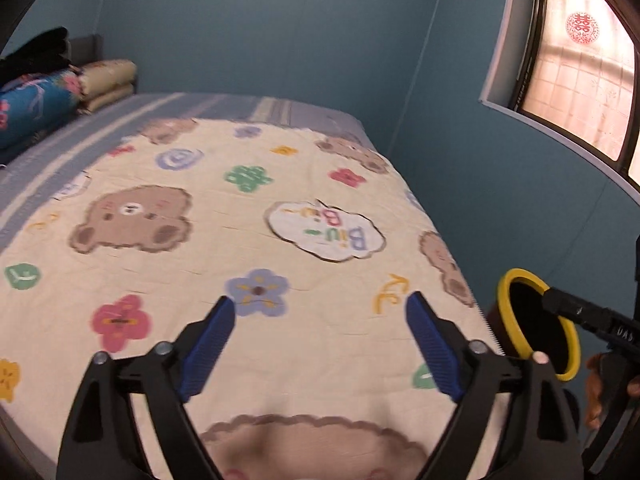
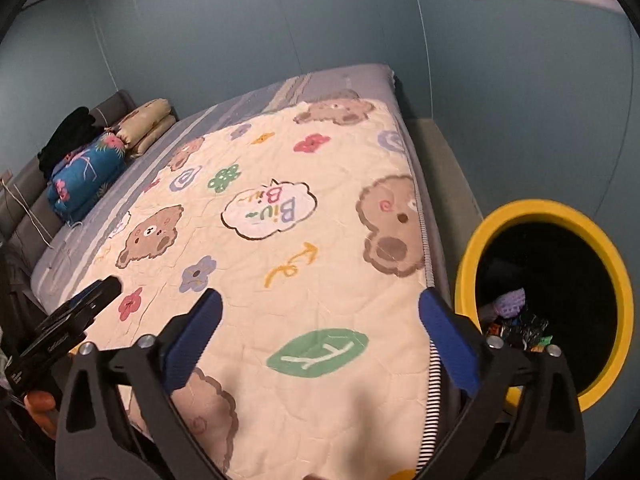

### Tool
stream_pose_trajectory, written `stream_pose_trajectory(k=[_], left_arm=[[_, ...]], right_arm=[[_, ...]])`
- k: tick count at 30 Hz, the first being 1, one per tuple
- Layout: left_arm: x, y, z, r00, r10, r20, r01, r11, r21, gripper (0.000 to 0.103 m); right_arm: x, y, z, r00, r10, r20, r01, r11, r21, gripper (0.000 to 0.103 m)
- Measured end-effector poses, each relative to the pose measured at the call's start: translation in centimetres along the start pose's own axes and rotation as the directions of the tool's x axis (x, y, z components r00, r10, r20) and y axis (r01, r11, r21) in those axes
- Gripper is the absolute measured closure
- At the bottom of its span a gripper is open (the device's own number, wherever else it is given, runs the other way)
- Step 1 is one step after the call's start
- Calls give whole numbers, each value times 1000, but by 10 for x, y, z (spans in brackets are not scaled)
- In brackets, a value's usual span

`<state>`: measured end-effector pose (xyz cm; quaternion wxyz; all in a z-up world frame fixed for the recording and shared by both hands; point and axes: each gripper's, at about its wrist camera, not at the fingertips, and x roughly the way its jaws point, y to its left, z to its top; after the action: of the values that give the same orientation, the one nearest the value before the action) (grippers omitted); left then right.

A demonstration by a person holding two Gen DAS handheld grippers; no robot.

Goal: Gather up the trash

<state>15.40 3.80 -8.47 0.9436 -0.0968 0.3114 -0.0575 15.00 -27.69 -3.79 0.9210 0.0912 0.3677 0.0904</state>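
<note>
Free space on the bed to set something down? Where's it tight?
The quilt is bare from the folded bedding at the headboard end to the near edge. Tight spot: the near right corner, where the yellow-rimmed bin stands against the bed, trash inside.

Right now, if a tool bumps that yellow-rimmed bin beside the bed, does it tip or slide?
The bin probably slides or tips easily: it looks like thin plastic, and only a little trash sits inside, so it's likely light. The round rim suggests it could roll if knocked over. The bed right beside it may block a fall that way.
</note>
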Motion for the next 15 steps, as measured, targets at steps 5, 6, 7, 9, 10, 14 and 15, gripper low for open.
stream_pose_trajectory(k=[5, 6, 7, 9, 10, 14, 15], left_arm=[[-33, 6, -5, 995, 6, 98, -6, 1000, 9, 8], [-40, 5, -6, 993, 7, 119, -8, 1000, 7, 8], [-46, 4, -6, 990, 11, 139, -11, 1000, 2, 8], [-61, 1, -8, 982, 14, 189, -14, 1000, 0, 8], [-66, -1, -9, 980, 14, 200, -15, 1000, 3, 8], [-89, -9, -12, 968, -2, 250, 0, 1000, 8, 8], [-94, -12, -14, 966, -8, 259, 5, 1000, 12, 8]], right_arm=[[-20, 18, -4, 995, -15, 103, 16, 1000, -12, 8], [-25, 21, -5, 991, -18, 129, 19, 1000, -13, 8], [-32, 24, -7, 987, -20, 158, 23, 1000, -19, 8], [-43, 31, -11, 980, -21, 199, 30, 999, -43, 8], [-47, 33, -11, 977, -24, 214, 34, 998, -46, 8], [-70, 38, -17, 955, -35, 295, 51, 998, -46, 8], [-75, 40, -19, 948, -41, 316, 60, 997, -50, 8]])
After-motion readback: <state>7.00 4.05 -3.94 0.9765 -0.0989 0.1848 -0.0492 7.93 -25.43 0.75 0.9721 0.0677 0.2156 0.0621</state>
